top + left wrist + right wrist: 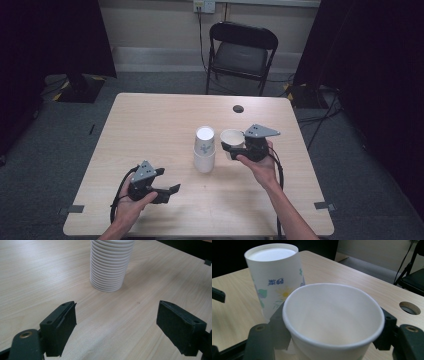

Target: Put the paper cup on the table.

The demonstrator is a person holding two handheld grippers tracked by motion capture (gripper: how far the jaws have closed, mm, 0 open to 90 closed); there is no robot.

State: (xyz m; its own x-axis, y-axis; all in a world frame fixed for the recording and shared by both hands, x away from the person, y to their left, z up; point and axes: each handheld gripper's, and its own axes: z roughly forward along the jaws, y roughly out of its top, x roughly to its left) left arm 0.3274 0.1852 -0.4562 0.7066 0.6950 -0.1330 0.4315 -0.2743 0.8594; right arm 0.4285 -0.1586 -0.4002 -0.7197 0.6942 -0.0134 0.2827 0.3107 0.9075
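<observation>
Wood-grain table [150, 120], grey carpet [60, 150]

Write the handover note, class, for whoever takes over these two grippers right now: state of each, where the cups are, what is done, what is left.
Right gripper: shut on a single white paper cup, mouth up, held above the light wooden table, just right of the stack.
Left gripper: open, nothing between its jaws, low at the table's near left.
Inverted stack of white paper cups, top one flower-printed, stands mid-table.
Done: one cup is apart from the stack, in the grip.
Left: probably set that cup down; where is unclear.
</observation>
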